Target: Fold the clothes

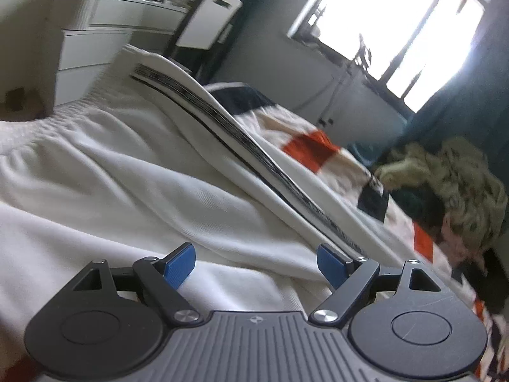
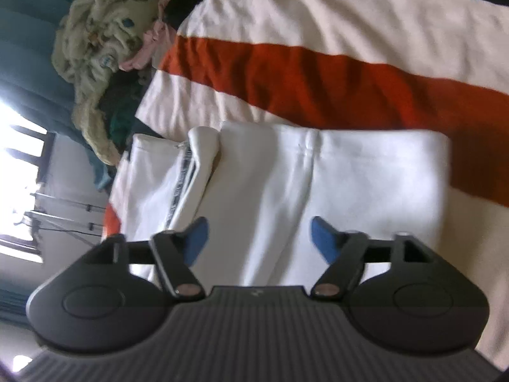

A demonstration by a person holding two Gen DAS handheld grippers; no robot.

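1. Trousers [image 2: 286, 172], white with a dark side stripe [image 1: 254, 156], lie doubled over on the striped bedspread [image 2: 318, 79], elastic waistband [image 1: 47, 133] at the far end in the left view
2. Left gripper [image 1: 256, 262] and right gripper [image 2: 259, 238] both hover over the cloth, jaws apart, holding nothing
3. Judgement: either one more fold is coming or the folding is complete; the pictures do not settle which

The white trousers [image 2: 334, 172], with a dark stripe [image 2: 183, 184] down the side seam, lie folded flat on the striped bedspread [image 2: 318, 76], just ahead of and under the right gripper's [image 2: 259, 240] spread fingers.
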